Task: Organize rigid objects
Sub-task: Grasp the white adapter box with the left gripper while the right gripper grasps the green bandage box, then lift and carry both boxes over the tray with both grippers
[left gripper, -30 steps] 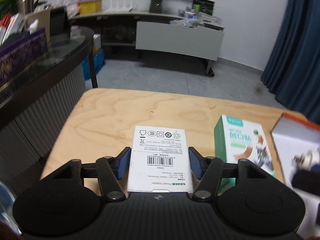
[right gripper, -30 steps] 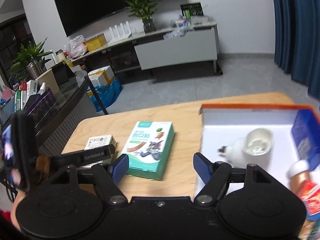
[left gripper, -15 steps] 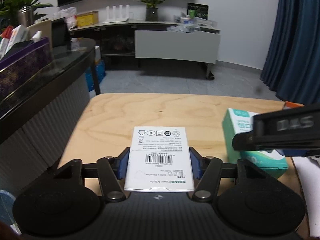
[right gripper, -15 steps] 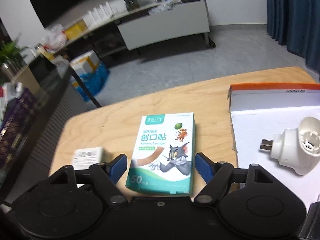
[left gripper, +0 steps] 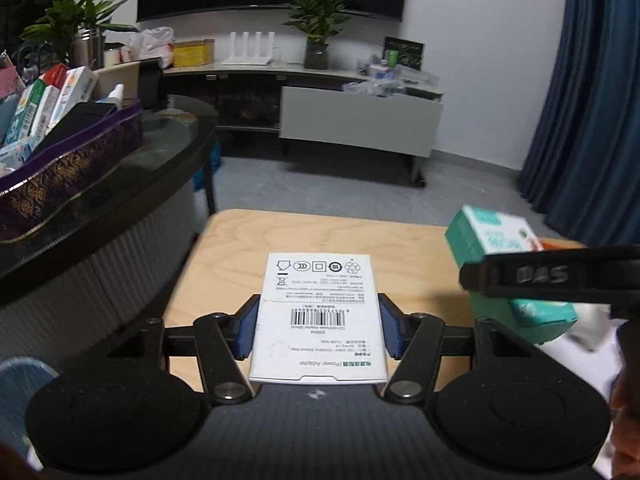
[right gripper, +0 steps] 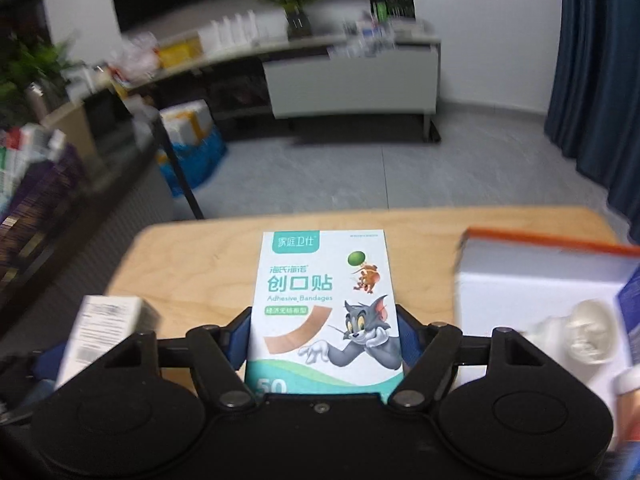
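Left gripper (left gripper: 318, 328) closed snug on the white power adapter box (left gripper: 319, 312), blue pads (left gripper: 245, 332) pressing both long sides near the barcode end, label face up. Box apparently lifted a bit over the wooden table (left gripper: 320, 236), though hard to say for sure.

Right gripper (right gripper: 322, 338) same deal: clamped across the lower half of the adhesive bandage box (right gripper: 326, 304), pads mostly hidden behind the carton's edges. Also seemingly up off the table, with the open white tray with the orange rim (right gripper: 532, 268) just off to the right, a white plug-like thing (right gripper: 590, 332) already inside.

Handling guess: both light cardboard, stiff enough but crushable if squeezed hard. Bandage carton probably near weightless and hollow-ish, so gentle pressure. Adapter box likely denser, glossy, maybe a little slippery. Long-side grip looks right for both; flat faces, no wobble.
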Tool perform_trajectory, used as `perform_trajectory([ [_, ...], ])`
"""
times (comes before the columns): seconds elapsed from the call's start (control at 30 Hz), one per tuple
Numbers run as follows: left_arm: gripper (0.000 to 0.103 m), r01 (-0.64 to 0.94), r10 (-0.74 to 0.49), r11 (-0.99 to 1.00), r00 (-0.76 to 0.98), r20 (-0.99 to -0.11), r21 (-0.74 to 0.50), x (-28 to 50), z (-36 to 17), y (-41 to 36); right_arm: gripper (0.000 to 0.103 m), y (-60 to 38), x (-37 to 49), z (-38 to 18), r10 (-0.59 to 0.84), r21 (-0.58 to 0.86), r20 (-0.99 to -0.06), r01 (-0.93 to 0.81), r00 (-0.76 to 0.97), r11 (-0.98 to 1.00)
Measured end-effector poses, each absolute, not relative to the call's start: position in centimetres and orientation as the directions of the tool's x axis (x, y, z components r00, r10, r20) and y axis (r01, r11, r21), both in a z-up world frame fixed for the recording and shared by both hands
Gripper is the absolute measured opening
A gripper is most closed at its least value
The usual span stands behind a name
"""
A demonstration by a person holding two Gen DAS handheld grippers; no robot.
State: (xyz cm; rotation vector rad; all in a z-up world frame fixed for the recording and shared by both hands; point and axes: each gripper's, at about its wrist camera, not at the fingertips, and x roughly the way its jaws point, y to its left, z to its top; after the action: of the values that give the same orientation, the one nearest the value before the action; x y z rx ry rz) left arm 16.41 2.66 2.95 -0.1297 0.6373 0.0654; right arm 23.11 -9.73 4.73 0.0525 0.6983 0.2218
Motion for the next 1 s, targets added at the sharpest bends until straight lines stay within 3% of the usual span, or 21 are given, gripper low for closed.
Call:
perform_trajectory([
  [0.47, 0.06, 0.166, -0.222, 0.975, 0.801, -0.556, -0.151, 12.1, 7.4, -11.8, 0.084, -31.1, 10.5, 11.4, 0.044, 0.124, -0.507, 0.022, 0.861, 0.992],
  [1.0, 0.06, 0.202, -0.241, 0.97, 0.759, -0.605, -0.133, 11.5, 5.2, -13.8, 0.084, -31.7, 9.1, 8.6, 0.063, 0.159, -0.552, 0.031, 0.831, 0.987],
])
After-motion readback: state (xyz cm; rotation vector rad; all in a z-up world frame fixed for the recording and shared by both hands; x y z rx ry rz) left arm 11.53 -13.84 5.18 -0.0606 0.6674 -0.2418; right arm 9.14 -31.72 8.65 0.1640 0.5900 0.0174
